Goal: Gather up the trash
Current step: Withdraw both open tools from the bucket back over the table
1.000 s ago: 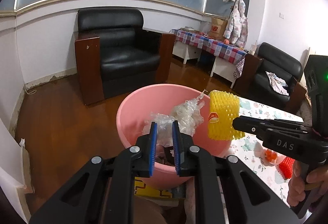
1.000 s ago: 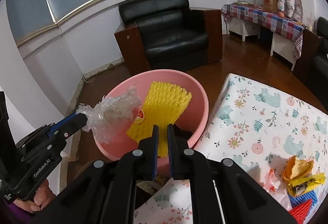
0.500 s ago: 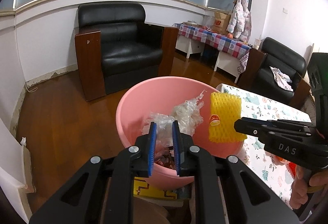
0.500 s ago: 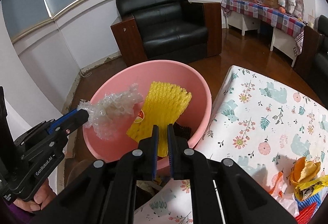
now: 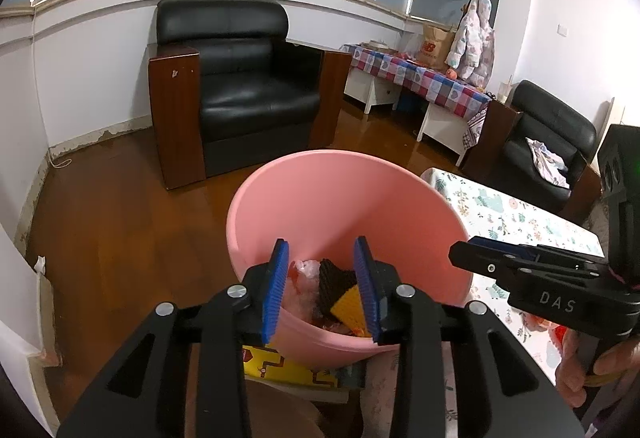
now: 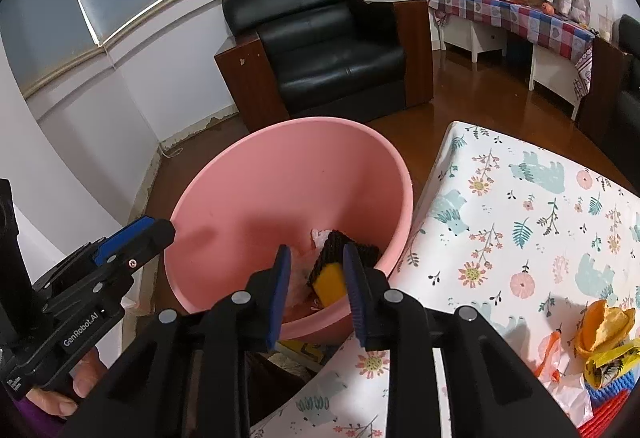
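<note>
Both hand-held grippers hang over the pink basin [image 5: 400, 205], and both have just been opening: the left hand-held gripper [image 5: 322, 290] has its blue pads [image 5: 276, 290] spread wide with nothing between them, and the right hand-held gripper [image 6: 316, 288] stands parted too, its jaws empty. The trash is down in the bottom of the basin: a yellow foam net [image 6: 330, 284] lies against a black net [image 6: 344, 248], with crumpled clear plastic [image 5: 300, 278] beside them. The basin sits just off the corner of the desk [image 6: 520, 222], which wears a floral cloth. More trash remains at the near right of the desk: an orange peel [image 6: 602, 324], a yellow wrapper [image 6: 608, 358], and some red and blue bits at the edge, too cropped to make out. A hand [image 6: 80, 386] grips the left tool's handle at the lower left of the right view. Behind the basin stands a black armchair [image 5: 244, 89] on the wooden floor.
</note>
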{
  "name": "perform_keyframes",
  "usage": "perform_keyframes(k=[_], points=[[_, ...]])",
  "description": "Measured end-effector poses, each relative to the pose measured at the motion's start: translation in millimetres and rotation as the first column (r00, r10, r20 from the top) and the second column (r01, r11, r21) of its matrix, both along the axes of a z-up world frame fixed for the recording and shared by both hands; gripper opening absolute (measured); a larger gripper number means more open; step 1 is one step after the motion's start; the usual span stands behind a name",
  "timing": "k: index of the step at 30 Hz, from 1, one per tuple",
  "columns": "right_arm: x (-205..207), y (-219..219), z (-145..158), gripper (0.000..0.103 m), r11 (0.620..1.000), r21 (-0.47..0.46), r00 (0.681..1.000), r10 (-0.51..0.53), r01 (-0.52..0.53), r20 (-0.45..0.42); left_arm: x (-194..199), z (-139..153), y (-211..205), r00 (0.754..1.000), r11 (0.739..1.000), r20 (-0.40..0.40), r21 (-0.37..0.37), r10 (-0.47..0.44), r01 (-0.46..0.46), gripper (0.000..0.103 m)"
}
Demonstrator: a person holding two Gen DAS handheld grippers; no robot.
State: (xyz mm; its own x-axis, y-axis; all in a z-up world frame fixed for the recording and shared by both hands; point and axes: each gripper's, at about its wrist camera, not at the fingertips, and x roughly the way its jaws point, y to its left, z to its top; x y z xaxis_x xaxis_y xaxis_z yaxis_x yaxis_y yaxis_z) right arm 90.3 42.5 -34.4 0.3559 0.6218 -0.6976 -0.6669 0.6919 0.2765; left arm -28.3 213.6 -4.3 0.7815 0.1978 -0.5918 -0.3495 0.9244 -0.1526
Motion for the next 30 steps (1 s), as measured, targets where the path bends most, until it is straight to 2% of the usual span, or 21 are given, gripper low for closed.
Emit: perform_keyframes(k=[11,16,23,30], points=[[-22.7,-31.9,12.6,0.027,1.000,-0.001,0.999,-0.008,0.008,0.050,0.1,10.1,-24.2,0.999,0.999,0.007,0.028,-0.046,0.046,0.034],[-41.7,-65.4,15.7,0.026,1.000,-0.010,0.999,-0.002,0.002,0.054,0.5,14.0,-44.4,0.995,0.994,0.015,0.042,-0.100,0.099,0.034],[-60.0,-124.8,-1.0,0.026,0.999,-0.015,0.999,-0.039,0.039,-0.031,5.6,17.1,-73.6,0.983,0.983,0.017,0.029,-0.181,0.180,0.034],[-55.2,-180.6,-28.2,0.026,0.987,-0.015,0.975,-0.163,0.163,-0.148,10.8,20.6,-104.7,0.962,0.962,0.010,0.021,-0.273,0.273,0.034]])
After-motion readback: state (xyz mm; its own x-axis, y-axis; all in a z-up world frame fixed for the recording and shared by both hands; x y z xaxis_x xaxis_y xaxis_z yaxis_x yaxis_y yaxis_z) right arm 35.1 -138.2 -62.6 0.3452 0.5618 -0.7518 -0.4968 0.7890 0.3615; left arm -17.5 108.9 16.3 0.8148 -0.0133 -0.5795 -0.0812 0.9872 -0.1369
